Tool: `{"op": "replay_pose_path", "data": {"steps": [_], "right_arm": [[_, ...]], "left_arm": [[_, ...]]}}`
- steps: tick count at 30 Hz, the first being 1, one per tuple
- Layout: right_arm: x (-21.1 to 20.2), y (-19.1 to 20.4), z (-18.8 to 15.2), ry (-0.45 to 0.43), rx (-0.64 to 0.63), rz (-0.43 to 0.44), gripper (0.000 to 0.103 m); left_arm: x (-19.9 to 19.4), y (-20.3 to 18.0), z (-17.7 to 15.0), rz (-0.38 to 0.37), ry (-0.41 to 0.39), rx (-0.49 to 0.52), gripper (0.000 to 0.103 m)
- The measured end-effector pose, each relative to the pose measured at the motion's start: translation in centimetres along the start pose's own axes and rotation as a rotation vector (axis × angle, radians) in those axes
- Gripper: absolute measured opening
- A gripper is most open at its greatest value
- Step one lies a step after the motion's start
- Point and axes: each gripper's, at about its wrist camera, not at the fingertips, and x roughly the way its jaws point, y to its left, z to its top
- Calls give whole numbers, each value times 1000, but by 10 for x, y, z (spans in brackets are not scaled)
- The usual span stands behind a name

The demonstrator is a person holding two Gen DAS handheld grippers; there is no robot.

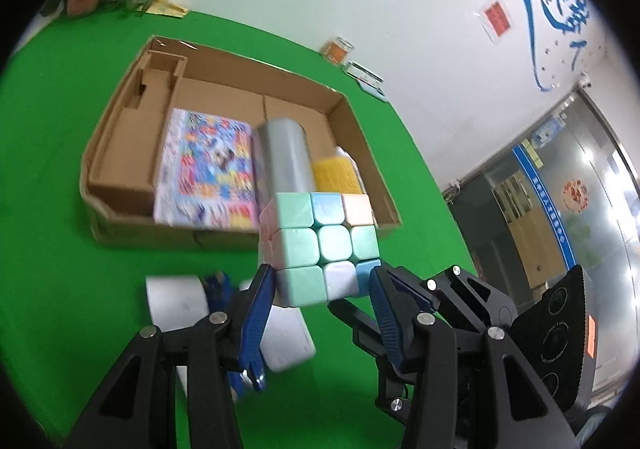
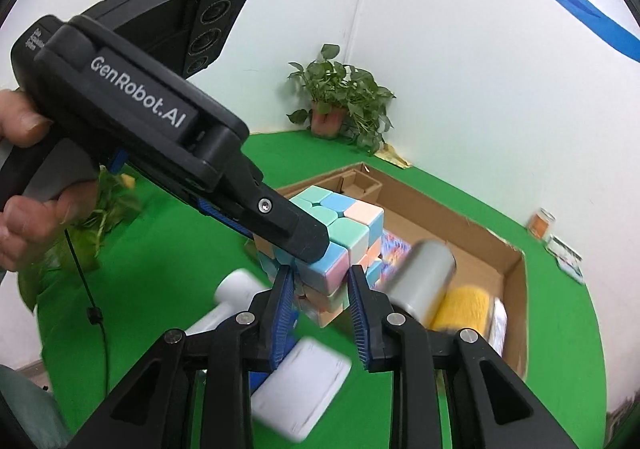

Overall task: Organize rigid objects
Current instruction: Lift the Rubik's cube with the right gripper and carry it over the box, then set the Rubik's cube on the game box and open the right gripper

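The left gripper [image 1: 322, 285] is pinching the pastel cube [image 1: 320, 245] mid-frame, above the green worktop [image 1: 60, 209]; the right gripper's [image 2: 320, 285] jaws are also pinching it. Next: lowering into the cardboard box [image 1: 120, 177].

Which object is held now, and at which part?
The pastel cube is held by the left gripper at its lower side faces.

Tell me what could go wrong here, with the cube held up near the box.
The left tool pinches the cube only by its bottom row, so it may tip out. The right tool crowds its lower corner and may knock it. The box already holds a silver cylinder; the cube could land on it.
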Motion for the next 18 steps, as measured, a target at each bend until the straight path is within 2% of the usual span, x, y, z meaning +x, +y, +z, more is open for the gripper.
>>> {"op": "replay_pose_path", "data": {"steps": [6,10,14,18], "right_arm": [[56,-26,28,9,22,32,26],[102,-45,40,32,74,80,26],[136,-55,31,80,132,119,26],[165,-60,14,134,179,154,26]], "left_arm": [[10,28,45,26,11,-20,48],[28,48,69,58,55,-33,47],[49,68,77,74,109,-54,47],[66,82,71,98,158,-62,47]]}}
